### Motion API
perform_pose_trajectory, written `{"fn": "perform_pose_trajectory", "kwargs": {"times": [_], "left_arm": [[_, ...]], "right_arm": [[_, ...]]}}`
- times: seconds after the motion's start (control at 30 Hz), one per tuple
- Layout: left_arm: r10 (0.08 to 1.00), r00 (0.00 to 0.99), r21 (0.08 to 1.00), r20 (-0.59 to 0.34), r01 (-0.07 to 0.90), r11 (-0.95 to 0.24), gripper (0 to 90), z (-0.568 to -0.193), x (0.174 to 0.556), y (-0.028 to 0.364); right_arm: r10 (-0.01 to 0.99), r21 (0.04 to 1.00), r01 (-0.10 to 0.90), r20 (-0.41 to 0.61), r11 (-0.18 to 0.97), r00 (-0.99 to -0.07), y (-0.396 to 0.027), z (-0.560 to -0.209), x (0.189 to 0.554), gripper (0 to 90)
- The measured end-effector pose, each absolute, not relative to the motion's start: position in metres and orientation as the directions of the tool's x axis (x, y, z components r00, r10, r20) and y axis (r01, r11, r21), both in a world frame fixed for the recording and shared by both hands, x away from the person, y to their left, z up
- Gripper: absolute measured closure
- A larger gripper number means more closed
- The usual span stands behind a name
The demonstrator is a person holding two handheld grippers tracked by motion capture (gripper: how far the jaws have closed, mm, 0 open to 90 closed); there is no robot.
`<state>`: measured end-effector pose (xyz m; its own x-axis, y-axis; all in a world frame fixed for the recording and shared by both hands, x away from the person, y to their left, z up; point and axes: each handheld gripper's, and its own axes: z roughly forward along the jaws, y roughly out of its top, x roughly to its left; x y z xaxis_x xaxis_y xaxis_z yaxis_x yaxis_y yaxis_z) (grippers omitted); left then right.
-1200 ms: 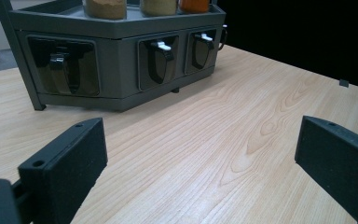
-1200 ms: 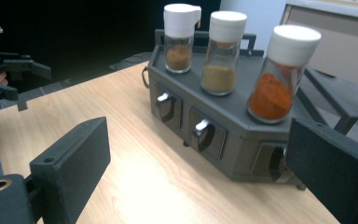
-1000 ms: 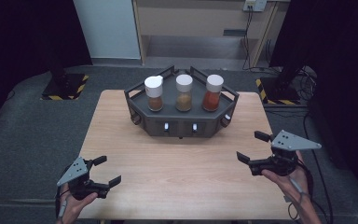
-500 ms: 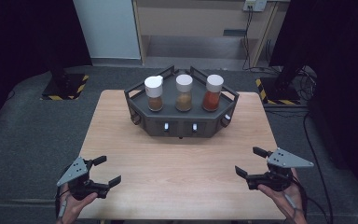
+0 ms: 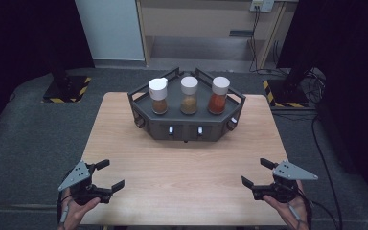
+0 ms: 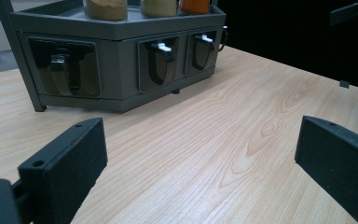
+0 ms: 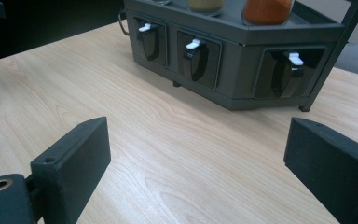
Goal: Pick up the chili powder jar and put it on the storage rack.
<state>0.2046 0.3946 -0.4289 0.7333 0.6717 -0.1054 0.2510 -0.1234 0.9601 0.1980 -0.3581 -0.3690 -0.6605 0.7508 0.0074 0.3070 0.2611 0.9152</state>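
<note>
A dark grey rack (image 5: 187, 132) stands at the back middle of the wooden table (image 5: 187, 177). On its top sit three white-capped jars: brown powder (image 5: 158, 96), tan powder (image 5: 189, 95) and orange-red powder (image 5: 219, 95). My left gripper (image 5: 110, 175) hovers open at the near left corner, nothing between its jaws. Open and likewise holding nothing, my right gripper (image 5: 257, 173) is at the near right. The left gripper view looks past wide-open jaws to the rack's front wall (image 6: 116, 60). In the right gripper view the rack (image 7: 235, 65) stands beyond the spread jaws.
The rack front has recessed black levers with white tabs (image 7: 193, 45). Thin corner posts (image 7: 338, 42) rise from the rack. Bare wood lies between the grippers and the rack. Grey floor surrounds the table; striped stands (image 5: 67, 88) sit behind it.
My right gripper has drawn back toward the near edge of the table and slightly left. The left gripper and the jars have stayed put.
</note>
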Motion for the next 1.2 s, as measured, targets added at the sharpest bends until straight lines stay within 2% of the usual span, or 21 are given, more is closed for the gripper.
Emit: {"fn": "perform_pose_trajectory", "kwargs": {"times": [0.3, 1.2], "left_arm": [[0.669, 0.736, 0.96, -0.108, 0.251, -0.121, 1.3, -0.429, 0.206, 0.394], [0.647, 0.757, 0.965, -0.09, 0.228, -0.132, 1.3, -0.429, 0.205, 0.394]], "right_arm": [[0.741, 0.917, 0.31, 0.023, 0.253, -0.672, -0.36, -0.381, 0.201, 7.5], [0.728, 0.911, 0.327, 0.045, 0.251, -0.684, -0.363, -0.389, 0.206, 7.7]]}}
